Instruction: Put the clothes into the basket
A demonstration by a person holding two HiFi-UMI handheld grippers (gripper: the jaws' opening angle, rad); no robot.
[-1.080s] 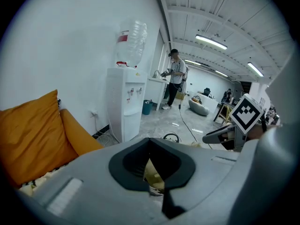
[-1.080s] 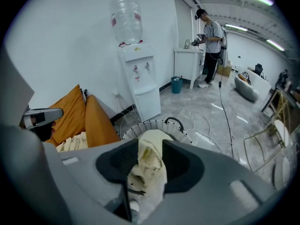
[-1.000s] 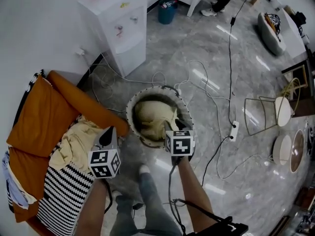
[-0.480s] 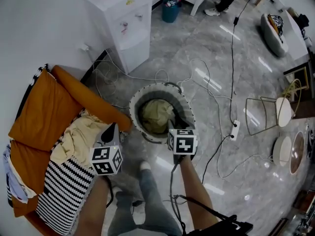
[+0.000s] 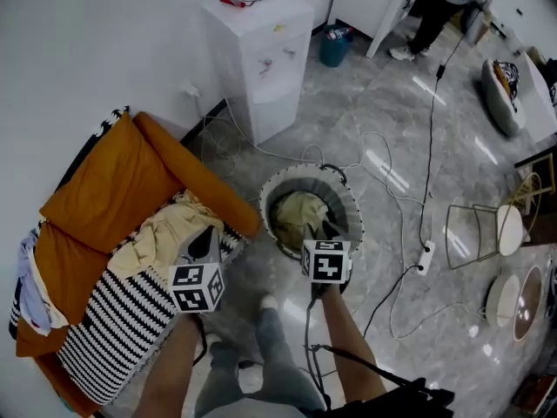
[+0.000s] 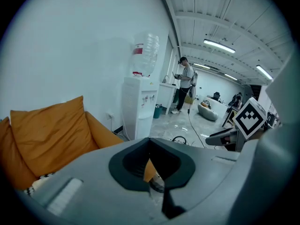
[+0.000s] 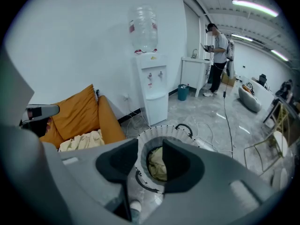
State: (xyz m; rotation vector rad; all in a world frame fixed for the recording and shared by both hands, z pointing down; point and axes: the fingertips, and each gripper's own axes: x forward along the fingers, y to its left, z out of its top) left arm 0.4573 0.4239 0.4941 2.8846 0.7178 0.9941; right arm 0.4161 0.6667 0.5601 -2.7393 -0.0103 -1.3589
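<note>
Basket: the round white-rimmed laundry basket [image 5: 348,200] stands on the grey floor, just beside the front corner of the orange sofa [image 5: 104,181].
Done: one pale yellow garment [image 5: 298,212] lies inside the basket, low in its well; the right gripper view shows it there too, beyond the jaws.
Left to do: a cream-yellow pile of clothes [image 5: 165,233] lies on the sofa seat, outside the basket. Next to it lie a black-and-white striped cloth [image 5: 109,329] and, at the sofa's far end, a pale bluish cloth [image 5: 26,290]; whether these two count as clothes for the basket cannot be told.
Left gripper: the left gripper [image 5: 205,244] hangs over the near edge of the cream pile, its jaws together and holding nothing, with only a sliver of orange sofa showing through them.
Right gripper: the right gripper [image 5: 326,233] hangs above the basket's near rim, its jaws apart with no cloth between them; only the basket shows through the gap.
Progress: judged as partly done, with one piece in and at least the cream pile to go.
Next need: probably a grasp on the cream pile, which lies nearest the left gripper.
</note>
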